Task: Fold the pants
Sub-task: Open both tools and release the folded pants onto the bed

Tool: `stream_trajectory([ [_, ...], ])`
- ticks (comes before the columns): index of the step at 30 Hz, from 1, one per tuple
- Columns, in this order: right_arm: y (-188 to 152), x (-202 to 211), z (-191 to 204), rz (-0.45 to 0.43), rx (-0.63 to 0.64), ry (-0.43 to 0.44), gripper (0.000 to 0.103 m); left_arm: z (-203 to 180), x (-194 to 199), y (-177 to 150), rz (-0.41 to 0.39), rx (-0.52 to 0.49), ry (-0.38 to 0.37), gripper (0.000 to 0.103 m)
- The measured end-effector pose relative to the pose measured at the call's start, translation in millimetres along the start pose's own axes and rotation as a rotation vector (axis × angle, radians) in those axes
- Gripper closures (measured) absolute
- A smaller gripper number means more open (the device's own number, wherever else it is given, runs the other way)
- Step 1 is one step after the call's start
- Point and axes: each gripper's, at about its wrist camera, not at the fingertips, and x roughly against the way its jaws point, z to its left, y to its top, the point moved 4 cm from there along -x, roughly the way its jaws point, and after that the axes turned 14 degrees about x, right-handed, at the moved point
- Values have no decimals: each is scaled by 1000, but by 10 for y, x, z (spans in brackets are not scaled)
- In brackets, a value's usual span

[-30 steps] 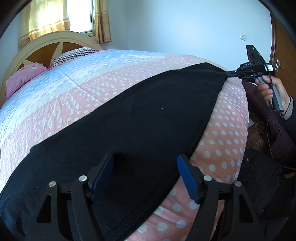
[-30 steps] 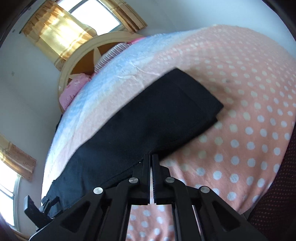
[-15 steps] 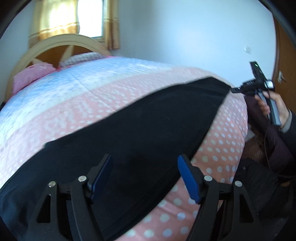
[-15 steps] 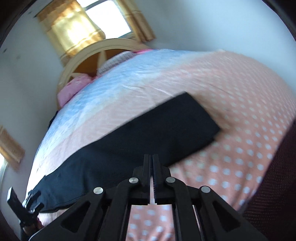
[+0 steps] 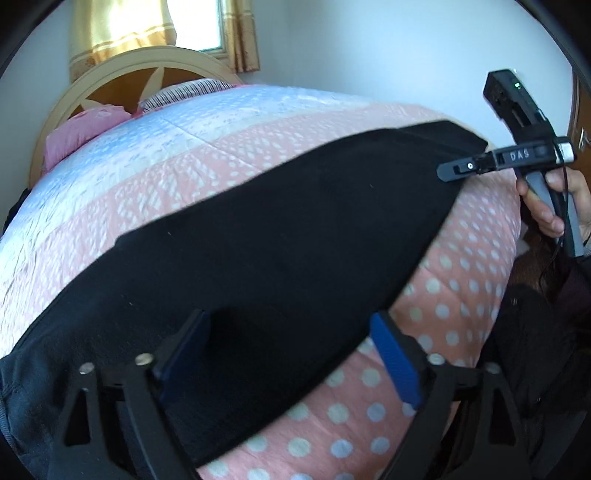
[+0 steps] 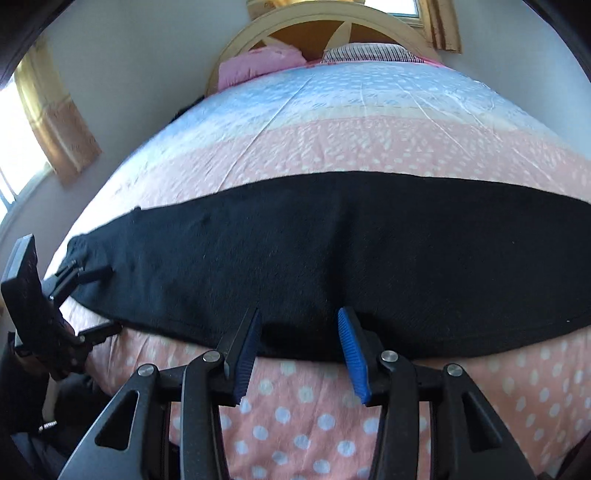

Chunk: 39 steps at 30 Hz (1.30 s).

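Observation:
The black pants (image 5: 266, 251) lie flat and stretched out across the near part of the bed (image 5: 207, 122); they also show in the right wrist view (image 6: 332, 251). My left gripper (image 5: 291, 350) is open, with its blue pads over one end of the pants near the front edge. My right gripper (image 6: 301, 343) is open at the near edge of the pants, its pads on either side of the hem. In the left wrist view the right gripper (image 5: 454, 171) shows at the far end of the pants. In the right wrist view the left gripper (image 6: 92, 295) shows at the left end.
The bed has a pink dotted and blue quilt (image 6: 332, 129). A pink pillow (image 6: 258, 62), a striped pillow (image 6: 369, 51) and a cream headboard (image 6: 317, 22) are at the far end. Curtained windows (image 6: 48, 122) and white walls stand around. The person's dark clothing (image 5: 546, 332) is at the right.
My right gripper has opened and let go of the pants' edge; its view has swung to face the headboard. My left gripper stays open over the pants.

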Motion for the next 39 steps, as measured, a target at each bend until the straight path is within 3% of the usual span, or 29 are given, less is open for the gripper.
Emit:
stream_trajectory([
  [5,209,116,224,-52,57,29,58,-4,110,10,-28,14,22,11],
  [8,397,17,497,-69,124,44,58,7,259,108,-98,52,55,11],
  [12,621,-228,870,-73,215,26,58,222,379,271,-177,89,259,8],
  [14,721,-345,1053,-72,245,42,58,380,341,288,-164,135,324,7],
  [17,740,-425,1291,-56,297,24,58,678,214,248,-101,241,363,7],
  [20,677,-577,1481,-20,351,15,58,826,96,157,-59,294,380,7],
  [23,520,-705,1574,32,385,6,58,900,104,43,-63,333,346,5],
  [39,346,-648,1547,6,374,30,58,875,141,-43,-51,357,342,0],
])
